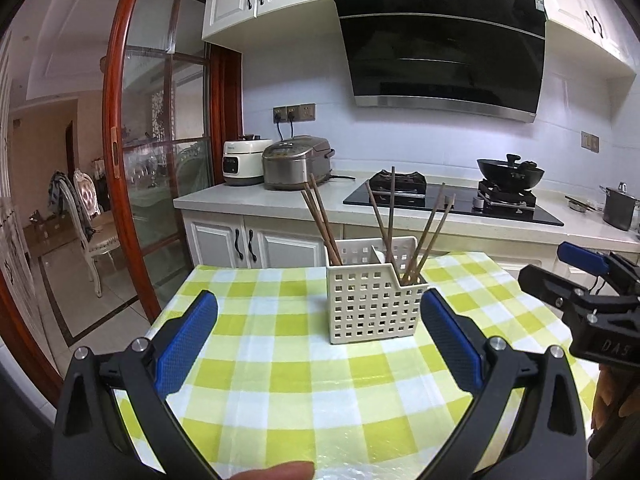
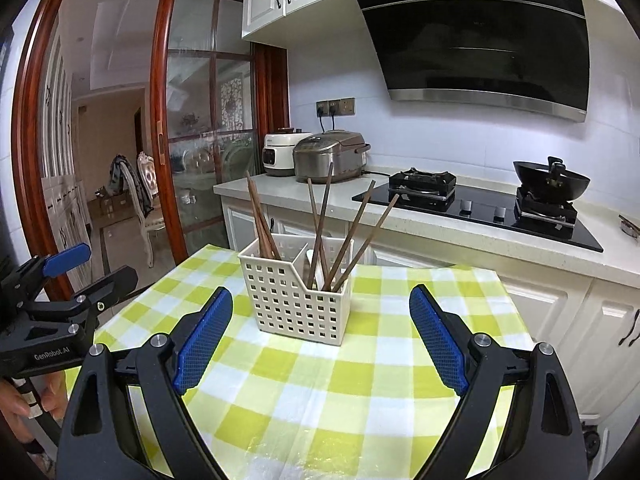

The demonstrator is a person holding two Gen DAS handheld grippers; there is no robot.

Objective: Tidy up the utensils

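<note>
A white perforated utensil caddy stands on the green-and-white checked tablecloth. Several brown chopsticks lean upright in its compartments, and something white shows inside. My left gripper is open, held back from the caddy with nothing between its blue pads. My right gripper is open too, empty, just short of the caddy. Each gripper appears at the edge of the other's view: right gripper, left gripper.
Behind the table runs a counter with two cookers, a gas hob with a wok, and a steel pot. A range hood hangs above. A glass sliding door stands left. A person's fingertip shows below.
</note>
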